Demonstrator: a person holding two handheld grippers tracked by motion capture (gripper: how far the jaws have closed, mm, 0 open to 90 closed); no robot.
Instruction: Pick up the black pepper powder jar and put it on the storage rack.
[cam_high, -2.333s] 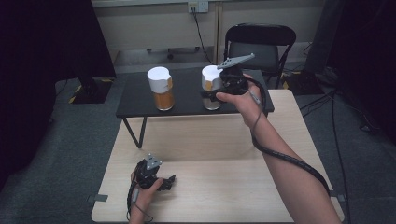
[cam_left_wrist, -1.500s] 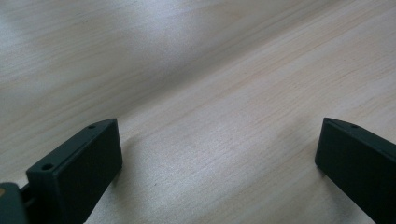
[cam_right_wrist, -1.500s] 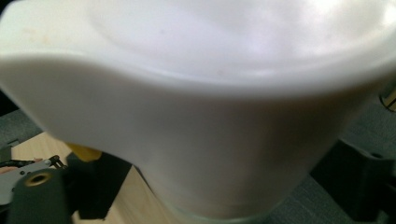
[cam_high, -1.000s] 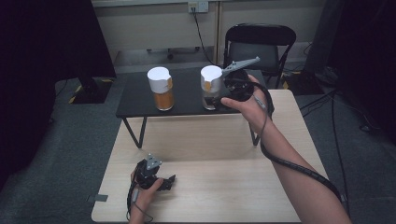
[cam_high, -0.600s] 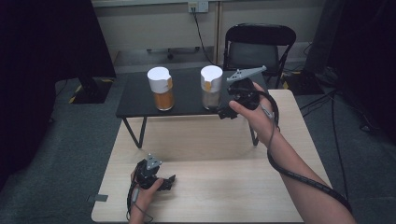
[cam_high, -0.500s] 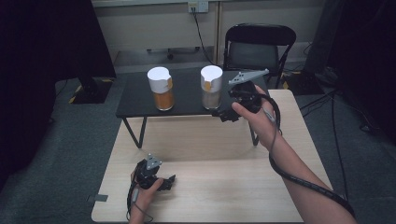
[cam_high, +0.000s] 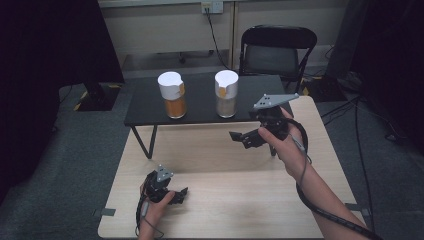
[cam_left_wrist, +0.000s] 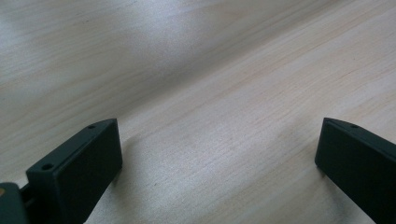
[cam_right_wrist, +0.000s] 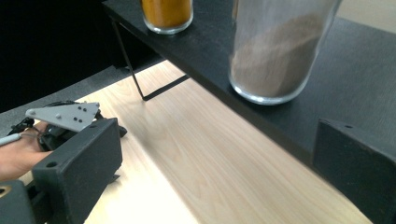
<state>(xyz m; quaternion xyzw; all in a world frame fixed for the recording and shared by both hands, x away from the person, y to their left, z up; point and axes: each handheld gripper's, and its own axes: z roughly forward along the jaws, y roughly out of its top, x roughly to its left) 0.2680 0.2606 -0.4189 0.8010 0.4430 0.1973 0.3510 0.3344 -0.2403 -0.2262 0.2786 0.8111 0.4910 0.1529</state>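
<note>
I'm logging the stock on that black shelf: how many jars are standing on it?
2. The orange-powder jar stands toward the left of the black shelf, and the brown-powder jar stands to its right, nearest the right gripper.

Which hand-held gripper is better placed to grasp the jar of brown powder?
Probably the right hand-held gripper: open, empty, just before the brown-powder jar. The left hand-held gripper rests low on the wooden table, far away.

Left gripper (cam_high: 181, 194): black body, blocky matte jaws with small holes near the tips, grey three-cornered plate on top, thin cable trailing. Right gripper (cam_high: 239, 138): same black build, grey plate dotted with holes or perhaps screws, thick black cable looping along the forearm. Forearms bare; no sleeves visible.
</note>
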